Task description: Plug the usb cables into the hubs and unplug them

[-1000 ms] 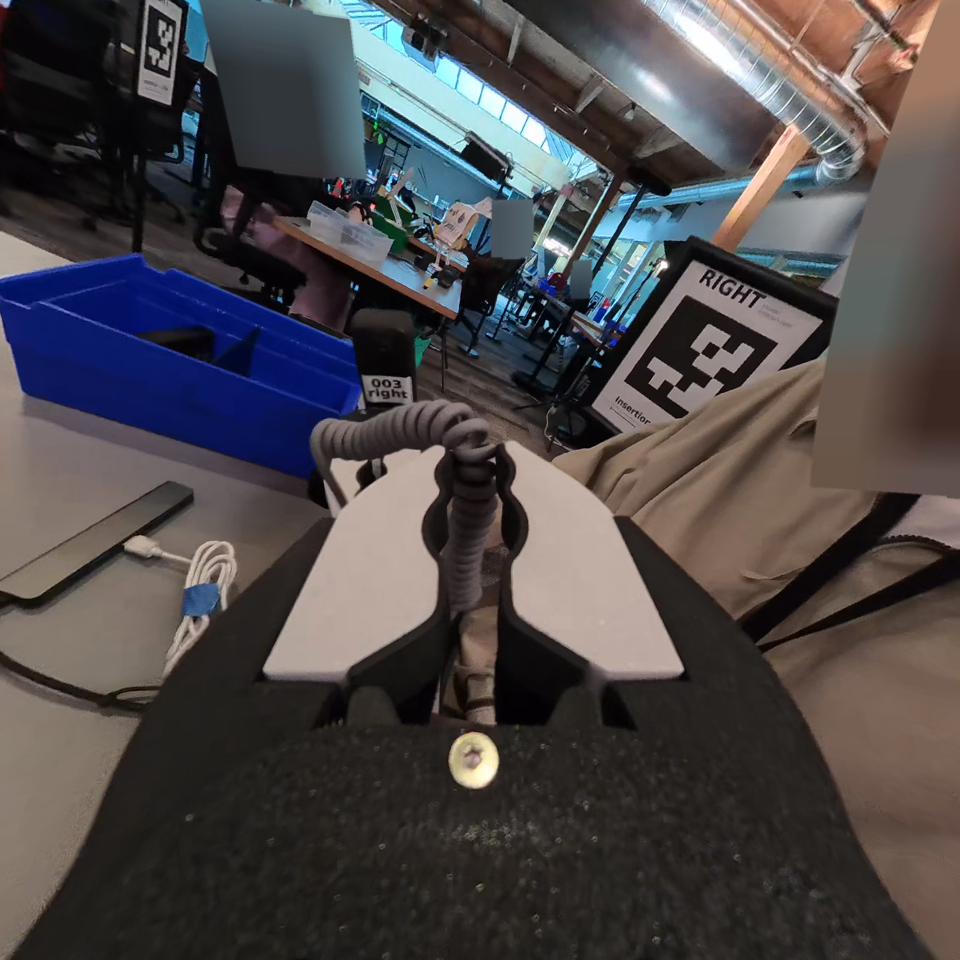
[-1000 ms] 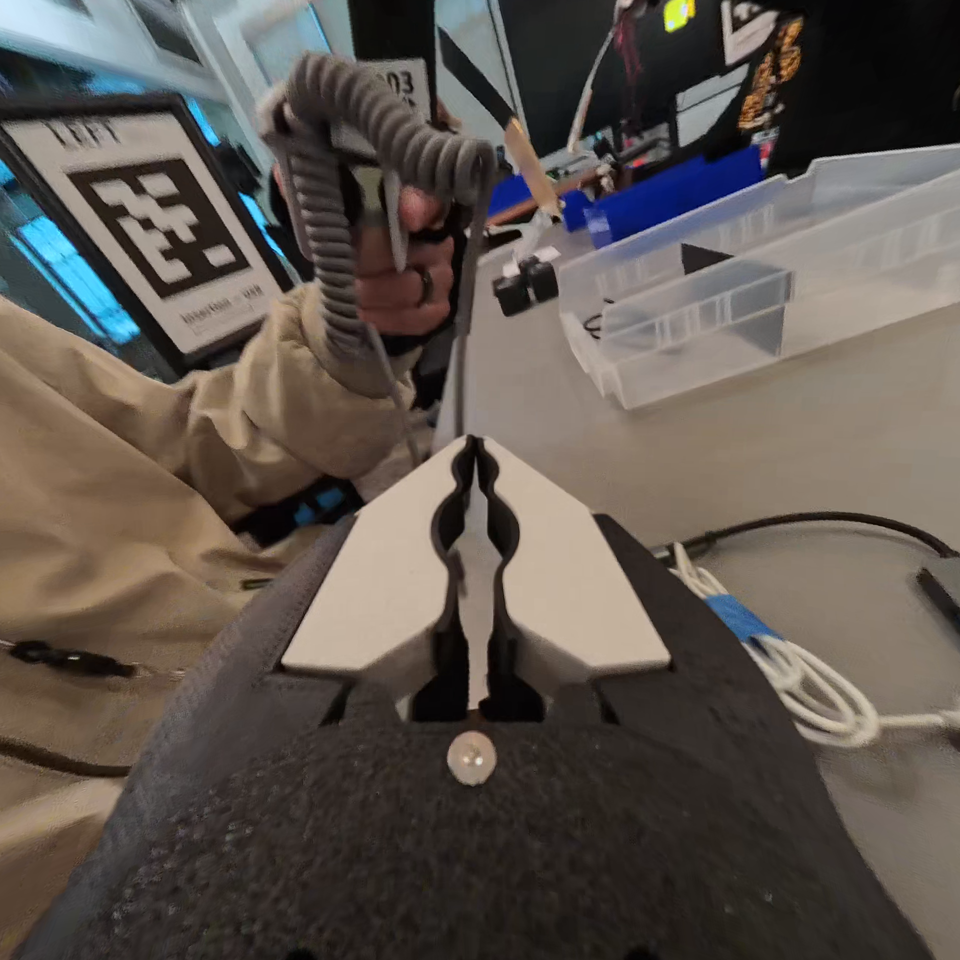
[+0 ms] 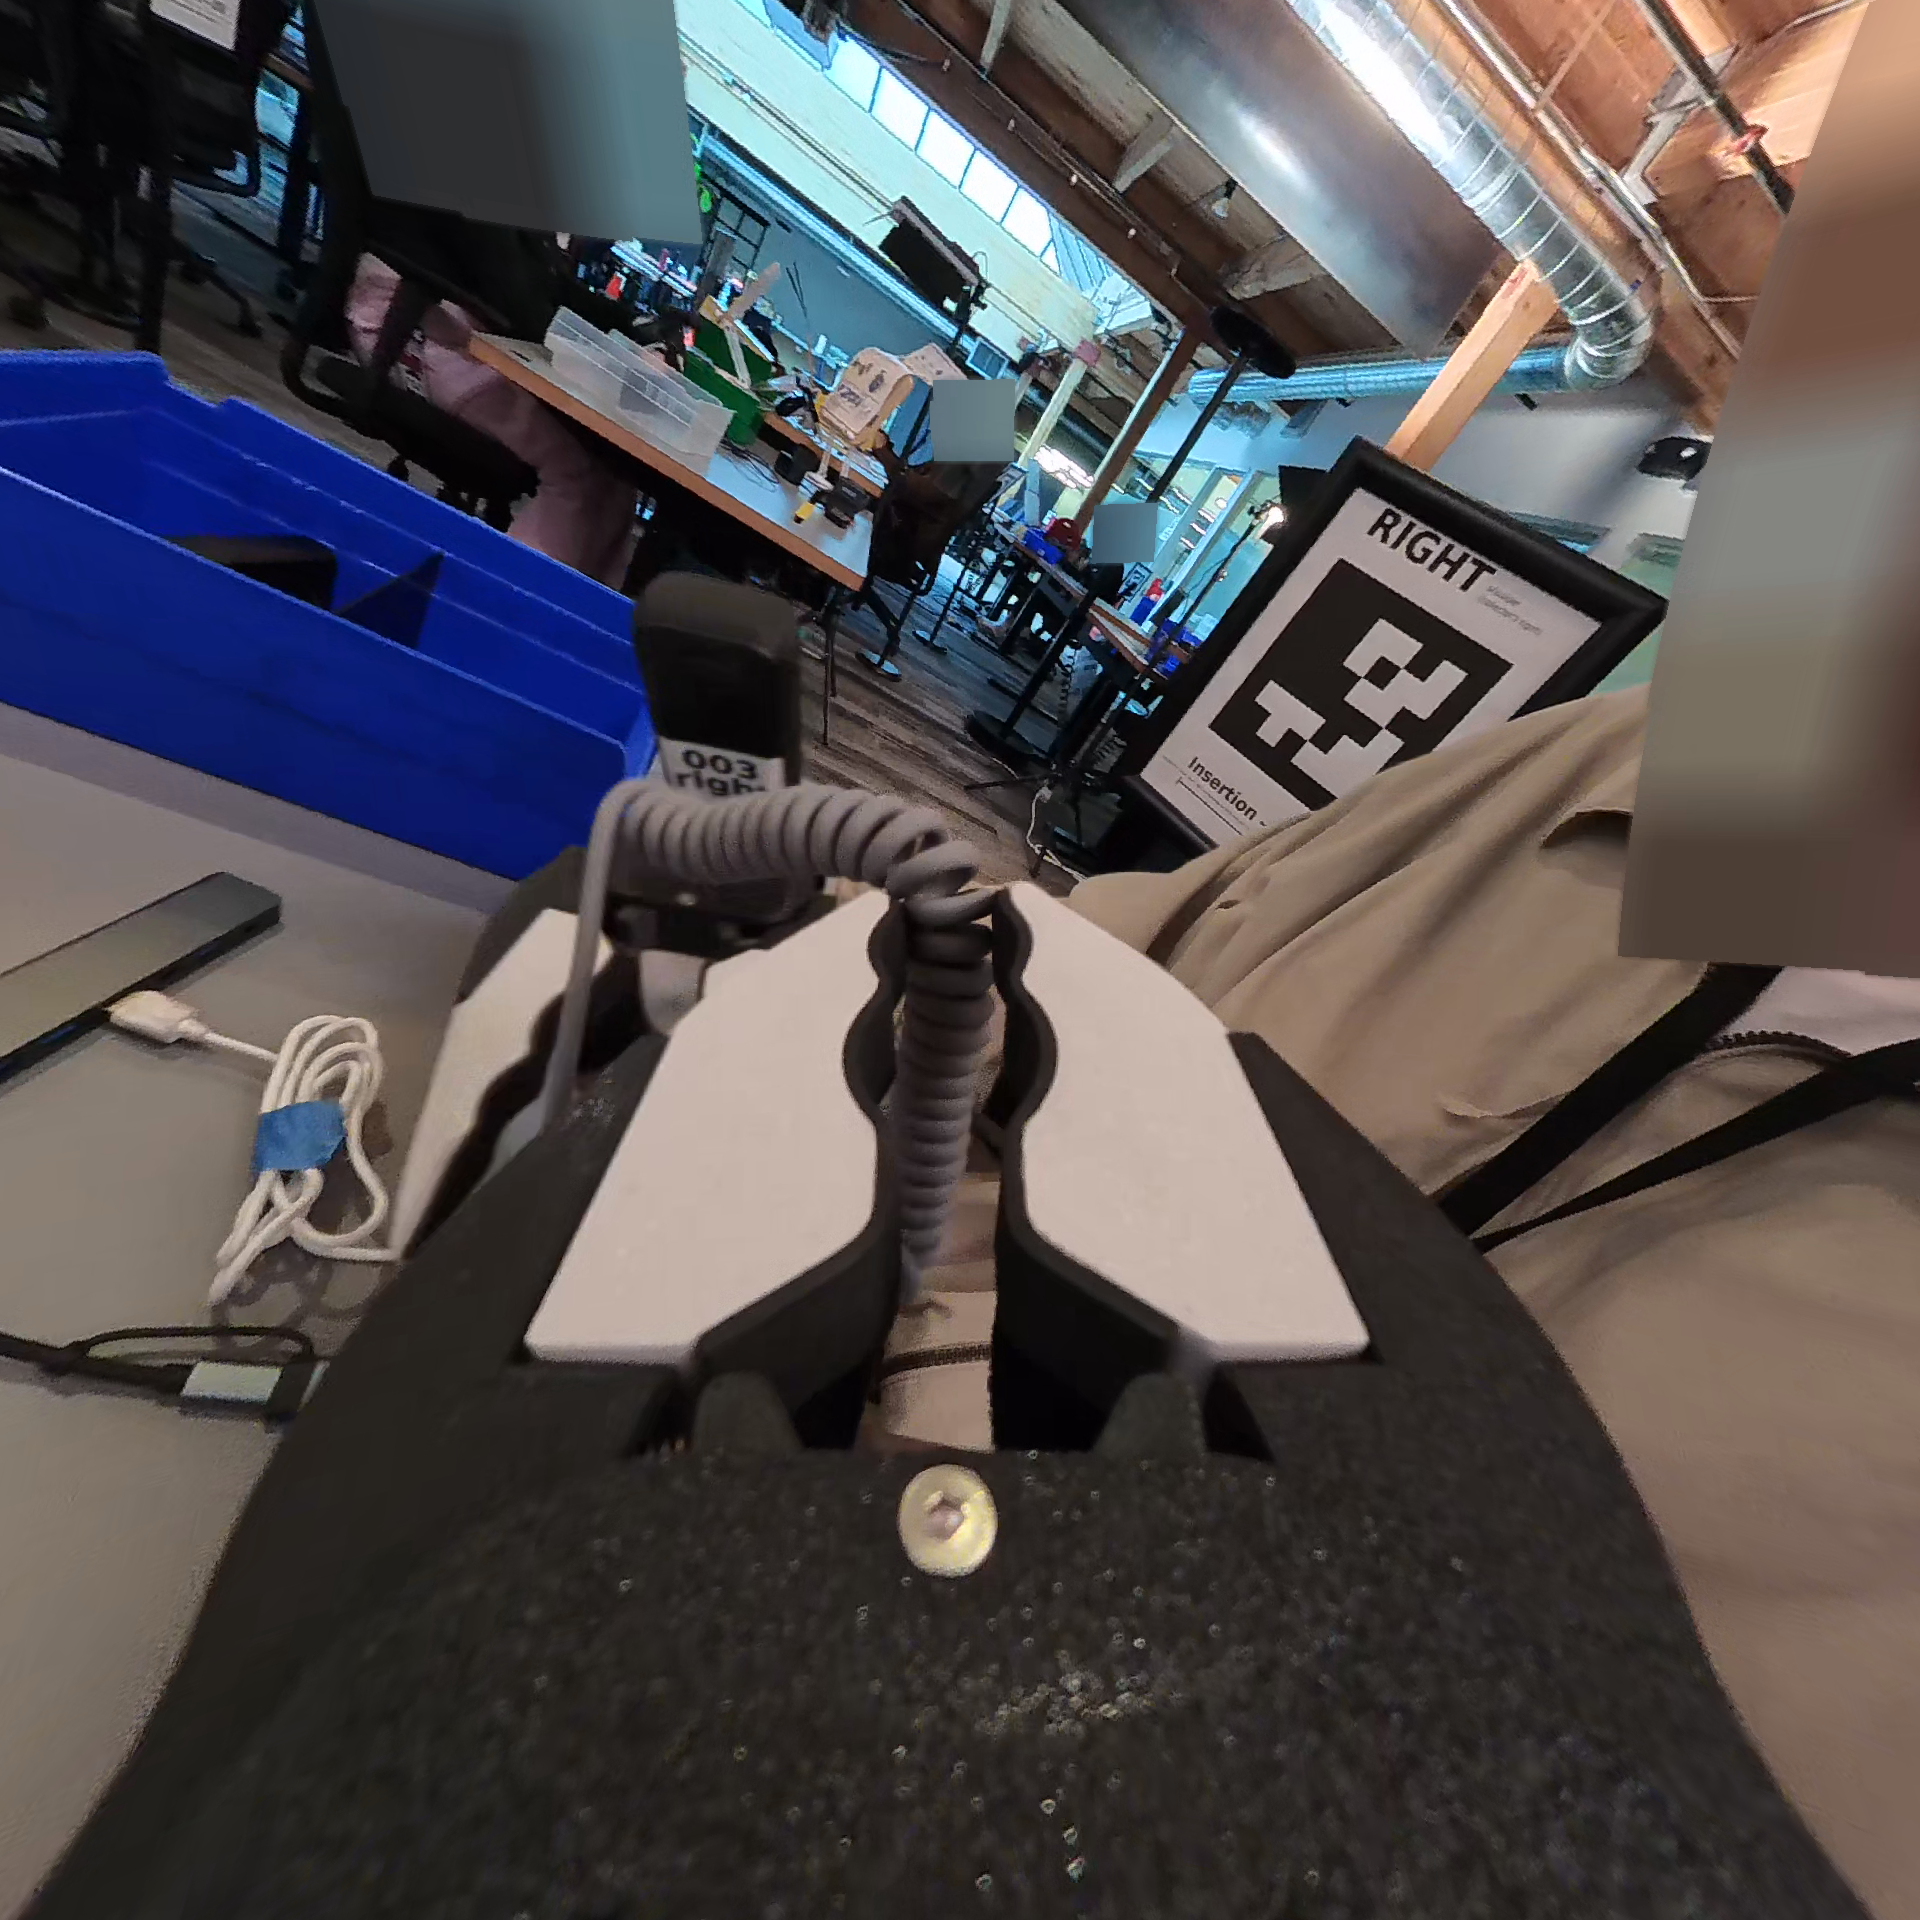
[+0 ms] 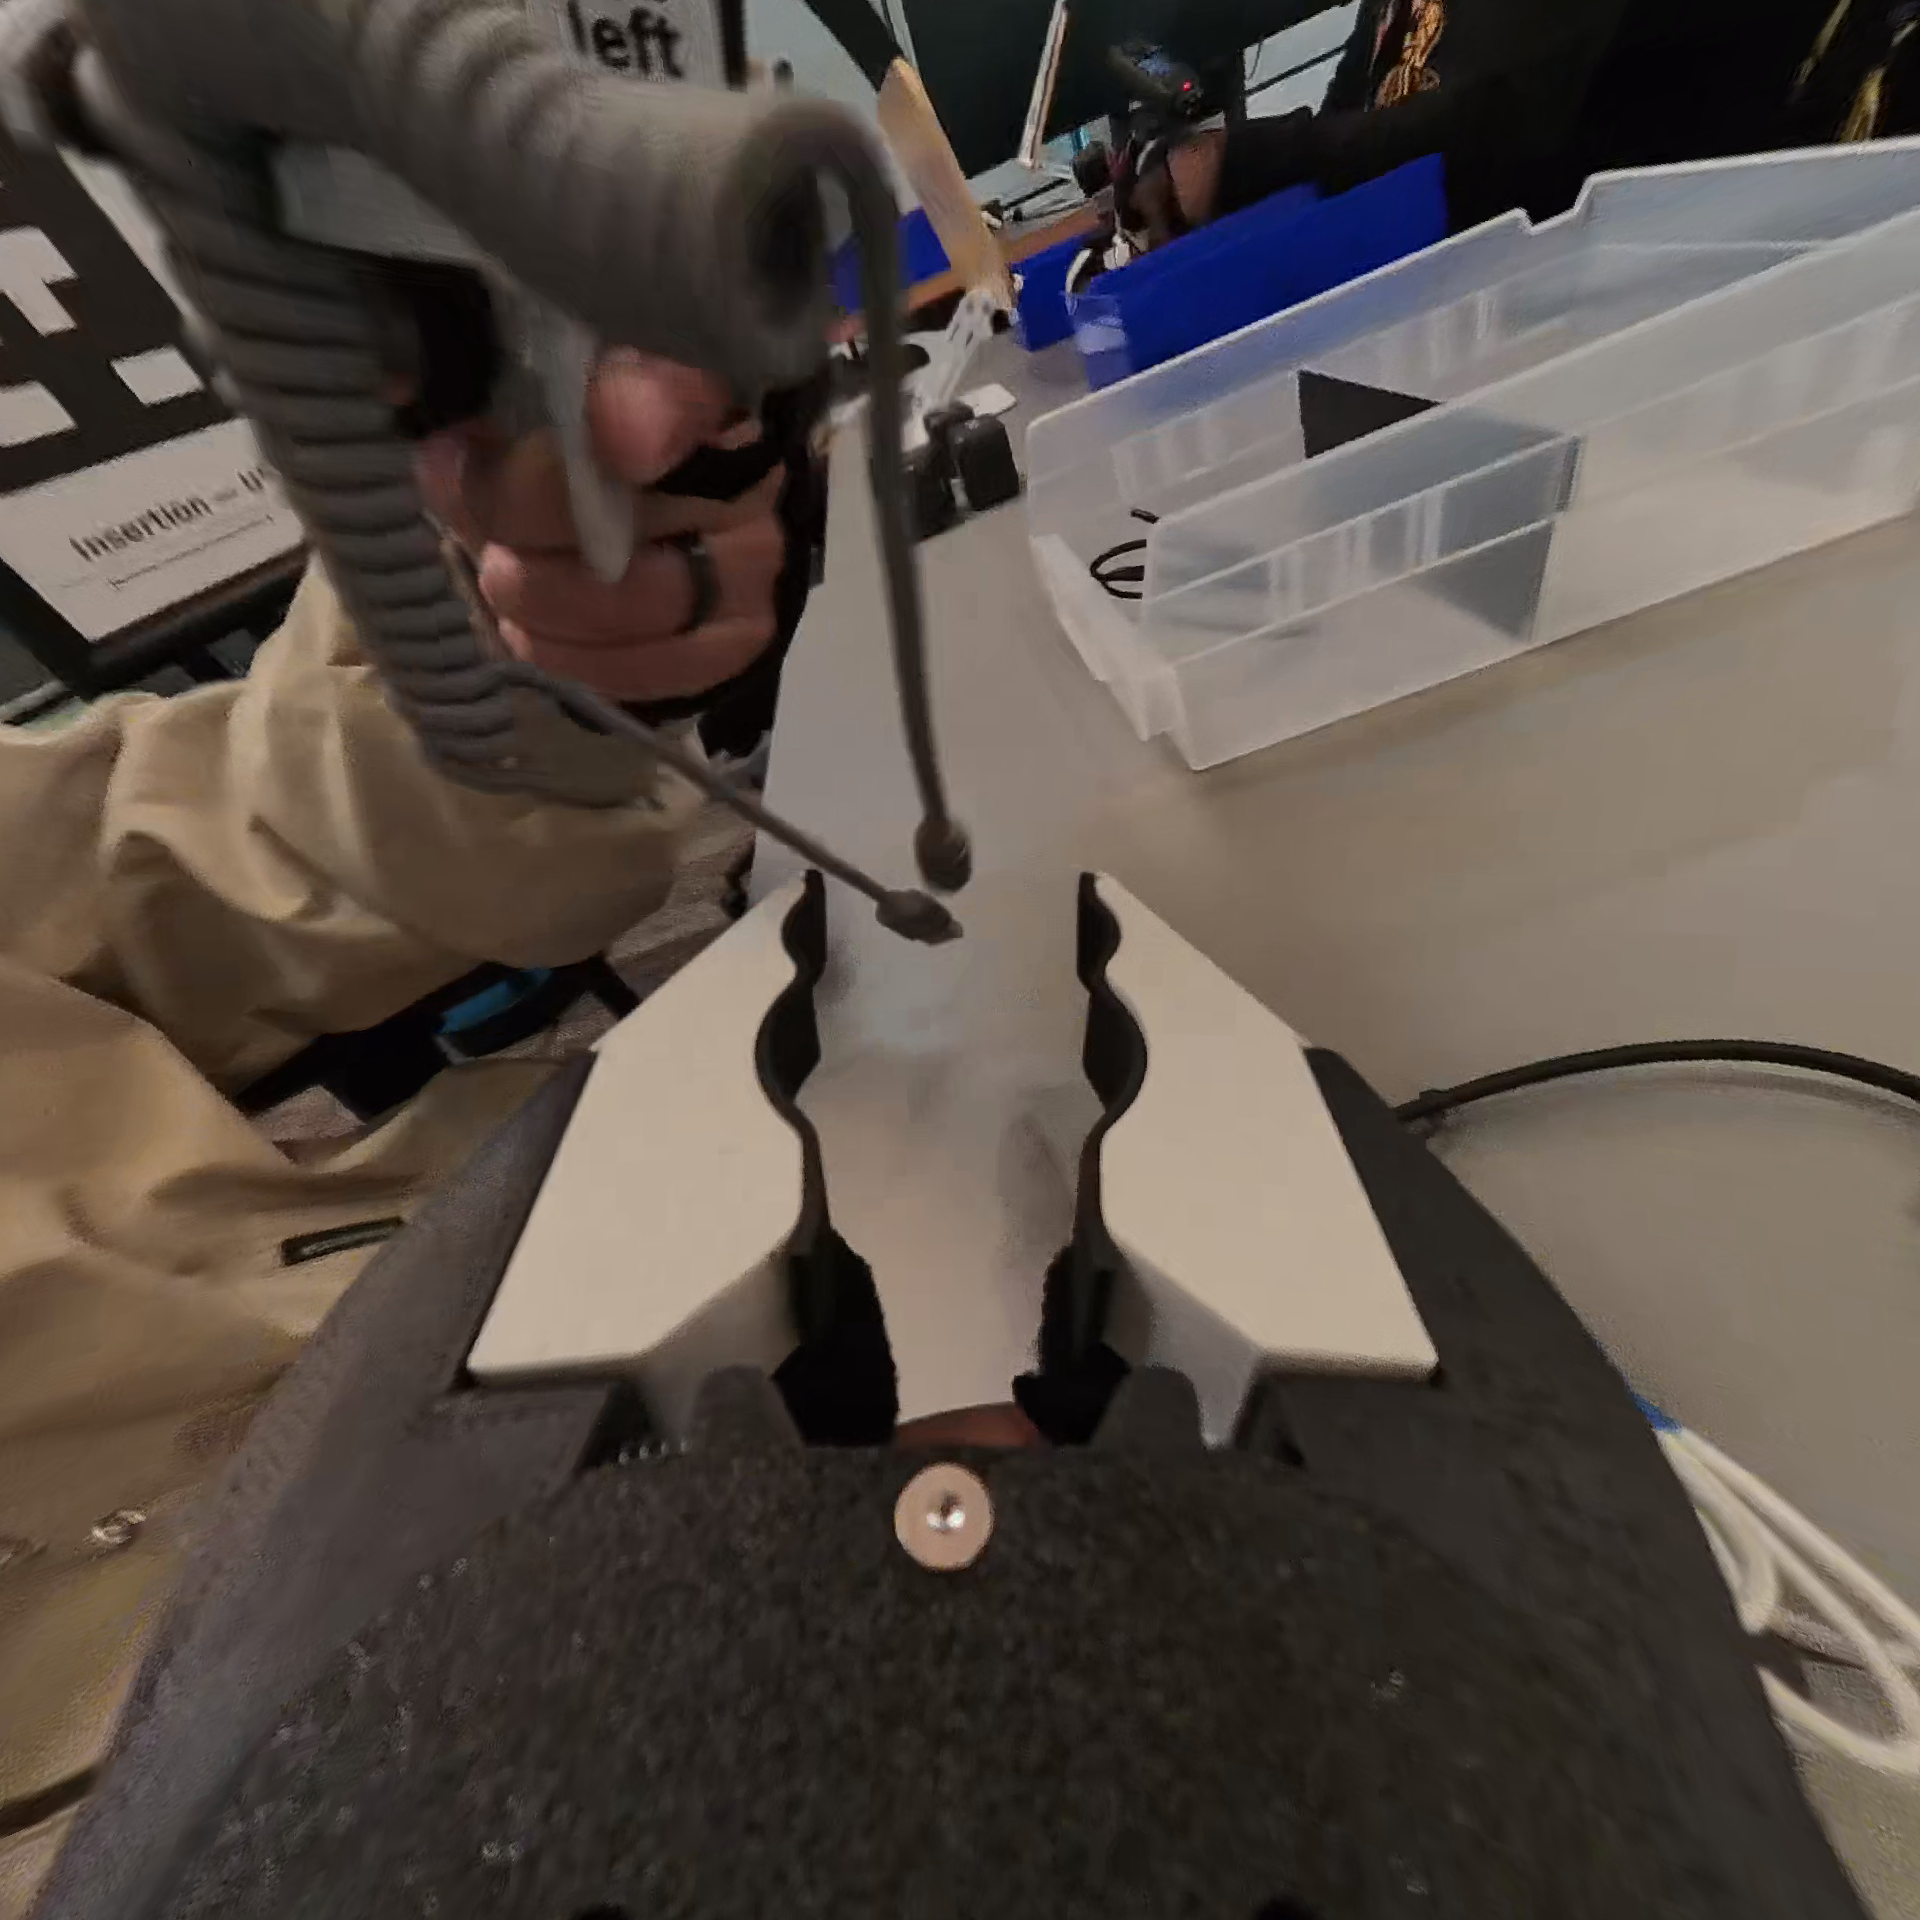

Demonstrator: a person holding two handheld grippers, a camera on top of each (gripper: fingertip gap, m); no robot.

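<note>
Right gripper (image 4: 945, 904) fingers now apart, previously together; labels unquoted.

The black hub (image 3: 135, 961) is cut off by the left edge of the left wrist view, and its ports cannot be made out. The connector end of the black cable (image 3: 156, 1356) is partly hidden behind the left gripper (image 3: 940, 935) body. The white cable bundle (image 4: 1808, 1600) is cut off at the right edge of the right wrist view and partly covered by the right gripper (image 4: 945, 894) body. The coiled grey cord (image 4: 436, 312) is rendered blurred, and its upper part is cropped by the top edge. Contents of the clear bin (image 4: 1143, 644) are too indistinct to identify.
</note>
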